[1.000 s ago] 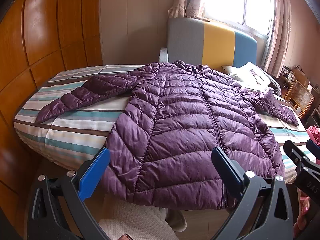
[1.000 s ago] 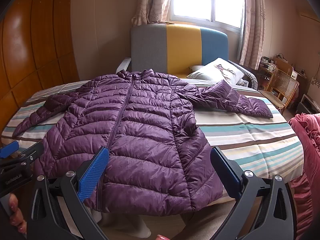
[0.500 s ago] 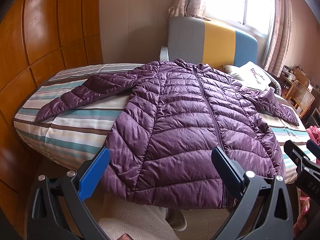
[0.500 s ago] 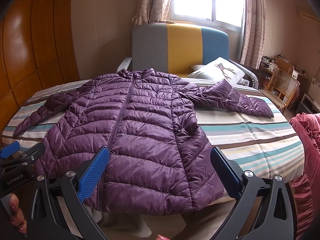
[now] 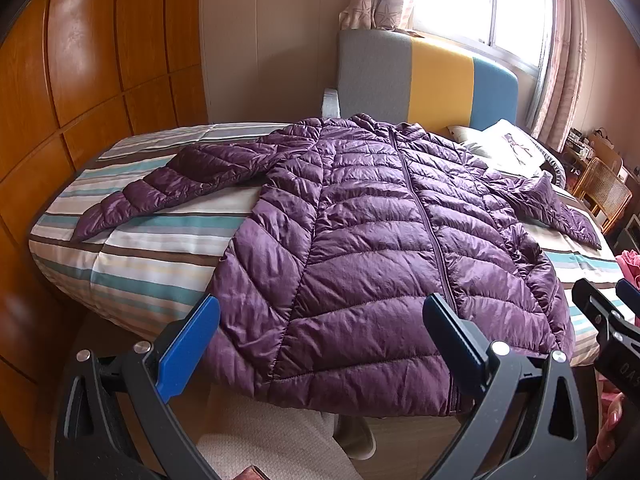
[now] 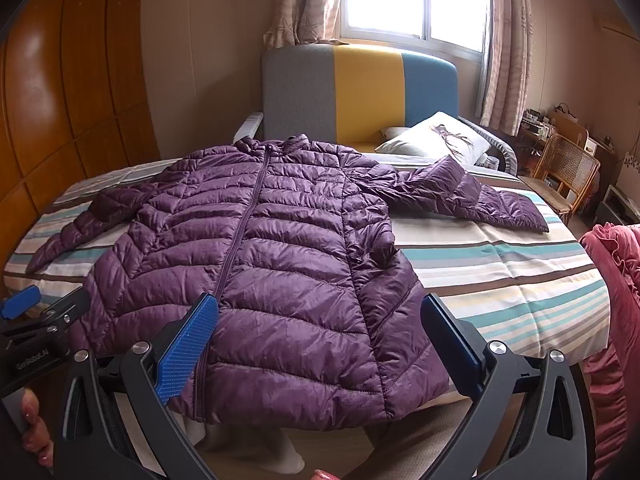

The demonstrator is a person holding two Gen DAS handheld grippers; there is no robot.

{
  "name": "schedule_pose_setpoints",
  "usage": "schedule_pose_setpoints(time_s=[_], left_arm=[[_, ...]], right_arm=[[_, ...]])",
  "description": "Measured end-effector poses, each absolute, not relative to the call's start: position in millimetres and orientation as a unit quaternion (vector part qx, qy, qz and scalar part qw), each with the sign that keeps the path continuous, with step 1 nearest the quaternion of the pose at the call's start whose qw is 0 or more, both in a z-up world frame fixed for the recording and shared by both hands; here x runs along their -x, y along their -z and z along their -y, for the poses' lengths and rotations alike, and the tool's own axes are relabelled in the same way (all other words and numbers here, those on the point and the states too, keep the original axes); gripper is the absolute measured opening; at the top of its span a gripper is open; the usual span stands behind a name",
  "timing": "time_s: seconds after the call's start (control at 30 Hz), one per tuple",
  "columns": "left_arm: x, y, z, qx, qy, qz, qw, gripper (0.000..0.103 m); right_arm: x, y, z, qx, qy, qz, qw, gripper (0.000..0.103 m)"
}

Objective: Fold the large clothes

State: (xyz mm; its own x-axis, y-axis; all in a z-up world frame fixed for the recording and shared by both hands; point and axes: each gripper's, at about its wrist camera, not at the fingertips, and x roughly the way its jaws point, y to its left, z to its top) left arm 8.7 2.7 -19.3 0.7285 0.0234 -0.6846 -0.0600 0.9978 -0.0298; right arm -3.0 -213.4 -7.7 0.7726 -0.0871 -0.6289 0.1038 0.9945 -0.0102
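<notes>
The bed (image 5: 132, 268), under a striped cover, fills both views, and the purple puffer jacket (image 5: 380, 248) lies face up across it, zipped, collar toward the headboard (image 6: 356, 92) and hem hanging just over the near edge. Its long axis runs straight away from both claws, so each looks up the jacket from the hem end.

The left sleeve (image 5: 168, 188) stretches out flat toward the wooden wall, and the left claw (image 5: 320, 344) is the nearer one to it; the sleeve lies ahead and off to that claw's left. The right sleeve (image 6: 472, 196) angles out toward the pillow (image 6: 436, 140), ahead and to the right of the right claw (image 6: 320, 344). A first fold would likely bring a sleeve across the chest, so each claw would need to travel forward and outward from the hem.

Both claws stand wide apart with nothing between the blue pads, hovering just short of the hem, apparently not touching it.

The left wrist view shows the left sleeve's full length to the cuff, which the right view cuts down to a foreshortened strip. The right view shows the right sleeve's raised crease and cuff clearly, and a red ruffled fabric (image 6: 612, 280) beside the bed.
</notes>
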Motion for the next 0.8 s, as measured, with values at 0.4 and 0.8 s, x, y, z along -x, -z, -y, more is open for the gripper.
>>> schedule_pose_setpoints(time_s=[0.4,0.8], left_arm=[[-26.2,33.8,0.3,0.020,-0.018,-0.400,0.916,0.101],[-85.0,55.7,13.3,-0.024,-0.028,-0.416,0.909,0.101]], right_arm=[[-7.7,15.0,237.2,-0.029,0.070,-0.342,0.937,0.100],[-66.1,39.3,313.8,-0.059,0.089,-0.319,0.942,0.100]])
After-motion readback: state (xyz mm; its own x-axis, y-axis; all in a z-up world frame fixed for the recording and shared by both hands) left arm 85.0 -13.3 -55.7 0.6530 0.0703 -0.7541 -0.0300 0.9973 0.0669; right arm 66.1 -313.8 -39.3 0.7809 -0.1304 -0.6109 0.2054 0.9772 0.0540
